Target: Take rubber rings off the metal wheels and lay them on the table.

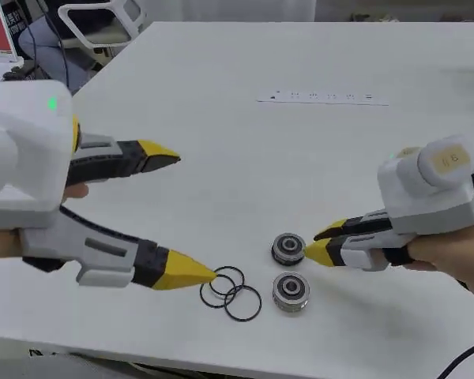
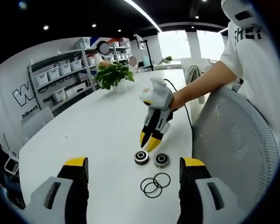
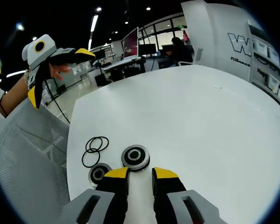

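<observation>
Two metal wheels stand side by side on the white table (image 1: pixel 221 118): the far wheel (image 1: pixel 288 248) (image 2: pixel 141 157) (image 3: pixel 135 157) and the near wheel (image 1: pixel 291 290) (image 2: pixel 162 160) (image 3: pixel 99 174). Left of them lie three thin black rubber rings (image 1: pixel 231 288) (image 2: pixel 154 184) (image 3: pixel 94 148), overlapping flat on the table. My right gripper (image 1: pixel 314 242) (image 2: pixel 149 142) (image 3: pixel 140 175) points at the far wheel, its yellow tips a narrow gap apart and empty, just short of the wheel. My left gripper (image 1: pixel 189 217) (image 2: pixel 134 162) (image 3: pixel 60 74) is open wide and empty, its lower tip beside the rings.
A white power strip (image 1: pixel 324 98) lies farther back on the table. The table's near edge runs just below the rings. A grey mesh chair (image 2: pixel 233 140) stands by the table, and a potted plant (image 2: pixel 114 74) sits at its far end.
</observation>
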### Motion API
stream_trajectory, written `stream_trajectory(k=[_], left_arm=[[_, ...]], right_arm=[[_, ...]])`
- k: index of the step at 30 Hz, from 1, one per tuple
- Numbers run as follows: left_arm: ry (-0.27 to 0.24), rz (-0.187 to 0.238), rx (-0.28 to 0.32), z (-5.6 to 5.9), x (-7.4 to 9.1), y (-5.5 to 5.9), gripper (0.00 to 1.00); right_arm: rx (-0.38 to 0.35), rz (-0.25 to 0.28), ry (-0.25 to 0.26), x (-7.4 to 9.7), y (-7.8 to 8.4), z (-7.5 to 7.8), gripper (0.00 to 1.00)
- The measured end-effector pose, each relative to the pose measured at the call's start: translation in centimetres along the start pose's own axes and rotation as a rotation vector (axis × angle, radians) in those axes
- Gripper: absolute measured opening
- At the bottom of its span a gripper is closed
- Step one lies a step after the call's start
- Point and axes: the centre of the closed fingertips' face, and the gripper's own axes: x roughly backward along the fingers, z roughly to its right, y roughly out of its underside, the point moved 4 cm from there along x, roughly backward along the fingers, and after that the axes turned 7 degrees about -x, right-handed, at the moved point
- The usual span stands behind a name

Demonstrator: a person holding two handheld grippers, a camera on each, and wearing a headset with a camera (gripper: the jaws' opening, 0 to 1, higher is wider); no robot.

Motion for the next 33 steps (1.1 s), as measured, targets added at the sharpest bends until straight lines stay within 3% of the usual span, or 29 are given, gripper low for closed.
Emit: stream_trajectory(k=[5,11,19,33], left_arm=[[0.021,0.030,-0.023,-0.9,-2.7,-1.0,0.73],[0.095,0.057,-0.011,-0.1,-6.5,-0.8,0.67],[0.125,0.014,-0.019,0.6,-10.0,0.9,0.61],[0.138,-0.038,0.029,2.0,-12.7,4.4,0.37]], right_arm=[[0.002,-0.007,-0.015,-0.3,0.4,-0.1,0.18],[0.022,0.013,-0.023,-0.5,0.3,-0.2,0.21],[0.057,0.004,-0.032,-1.0,0.5,-0.6,0.21],[0.066,0.005,-0.026,-1.2,0.6,-0.6,0.20]])
